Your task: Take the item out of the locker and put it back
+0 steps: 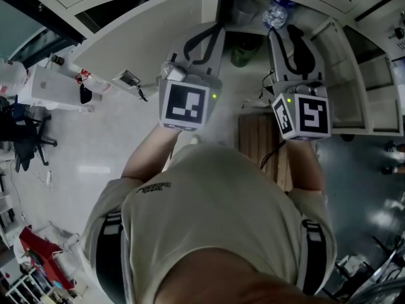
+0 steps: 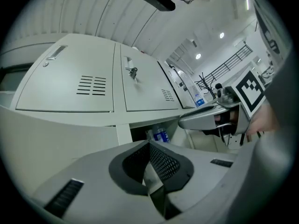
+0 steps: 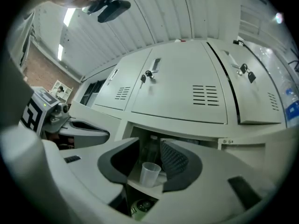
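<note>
The white locker point(image 1: 209, 5) stands open in front of me, its door point(image 1: 139, 43) swung out to the left. On the upper shelf are a clear plastic cup point(image 1: 243, 8) and a water bottle point(image 1: 275, 14); a green item point(image 1: 242, 52) sits in the compartment below. My left gripper point(image 1: 205, 37) is held up before the opening, shut and empty; past its tips point(image 2: 149, 146) the water bottle point(image 2: 161, 134) shows. My right gripper point(image 1: 288, 40) is open. Through its gap point(image 3: 150, 148) I see the cup point(image 3: 150, 174) on the shelf, not touched, and the green item point(image 3: 140, 209) underneath.
Shut locker doors with keys point(image 3: 149, 73) fill the rows above. More locker compartments point(image 1: 367, 75) lie to the right. A wooden slatted stool point(image 1: 262, 144) stands on the floor by my right arm. A black office chair point(image 1: 25, 132) and a white desk are far left.
</note>
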`<state>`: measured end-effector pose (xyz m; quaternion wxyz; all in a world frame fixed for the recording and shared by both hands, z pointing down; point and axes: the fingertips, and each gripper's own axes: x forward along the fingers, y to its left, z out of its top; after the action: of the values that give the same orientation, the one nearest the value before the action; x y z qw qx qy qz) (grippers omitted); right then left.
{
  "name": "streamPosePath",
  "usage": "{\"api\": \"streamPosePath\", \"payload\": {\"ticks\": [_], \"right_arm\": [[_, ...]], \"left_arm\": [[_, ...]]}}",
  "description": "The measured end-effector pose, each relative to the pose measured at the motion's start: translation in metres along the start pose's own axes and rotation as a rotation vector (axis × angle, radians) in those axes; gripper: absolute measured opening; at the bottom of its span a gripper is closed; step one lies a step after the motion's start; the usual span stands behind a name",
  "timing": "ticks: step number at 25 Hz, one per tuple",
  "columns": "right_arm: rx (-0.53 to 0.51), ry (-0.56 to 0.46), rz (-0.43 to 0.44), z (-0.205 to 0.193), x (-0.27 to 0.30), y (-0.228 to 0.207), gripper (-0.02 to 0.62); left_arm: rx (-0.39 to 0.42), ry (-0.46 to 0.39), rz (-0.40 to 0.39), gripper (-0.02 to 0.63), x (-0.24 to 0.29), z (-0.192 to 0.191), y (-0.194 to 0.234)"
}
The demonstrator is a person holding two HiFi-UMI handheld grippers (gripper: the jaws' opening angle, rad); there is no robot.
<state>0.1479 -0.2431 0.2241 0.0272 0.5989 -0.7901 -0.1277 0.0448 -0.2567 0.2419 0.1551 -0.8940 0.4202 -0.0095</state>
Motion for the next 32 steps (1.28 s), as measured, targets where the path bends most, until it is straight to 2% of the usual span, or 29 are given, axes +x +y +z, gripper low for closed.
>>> {"api": "streamPosePath", "payload": {"ticks": [2,4,6,11,12,15,21,32], "right_arm": [[0.005,0.005,0.008,-0.003,-0.007,0.003,0.141],[0.033,0.008,0.011,-0.008,-0.013,0.004,0.064],[0.068,0.018,0.010,-0.018,-0.019,0.004,0.029],[0.127,0.089,0.033,-0.049,-0.030,0.011,0.029],[0.130,0.099,0.036,-0.053,-0.032,0.012,0.008],[0.150,0.123,0.055,-0.064,-0.039,0.020,0.005],[0.207,0.041,0.076,-0.062,-0.054,0.035,0.003],[0.201,0.067,0.142,-0.071,-0.057,0.058,0.000]], "left_arm": [[0.000,0.009,-0.012,0.012,-0.003,-0.003,-0.004],[-0.001,0.009,-0.019,0.012,-0.006,-0.005,-0.007],[-0.001,-0.002,-0.022,0.012,-0.010,-0.008,-0.009],[-0.001,0.004,-0.022,0.012,-0.023,-0.024,-0.014],[-0.004,0.006,-0.017,0.012,-0.026,-0.027,-0.015],[-0.024,0.018,-0.009,0.012,-0.032,-0.037,-0.018],[-0.043,0.050,-0.027,0.012,-0.039,-0.053,-0.029],[-0.065,0.090,-0.031,0.012,-0.051,-0.066,-0.044]]}}
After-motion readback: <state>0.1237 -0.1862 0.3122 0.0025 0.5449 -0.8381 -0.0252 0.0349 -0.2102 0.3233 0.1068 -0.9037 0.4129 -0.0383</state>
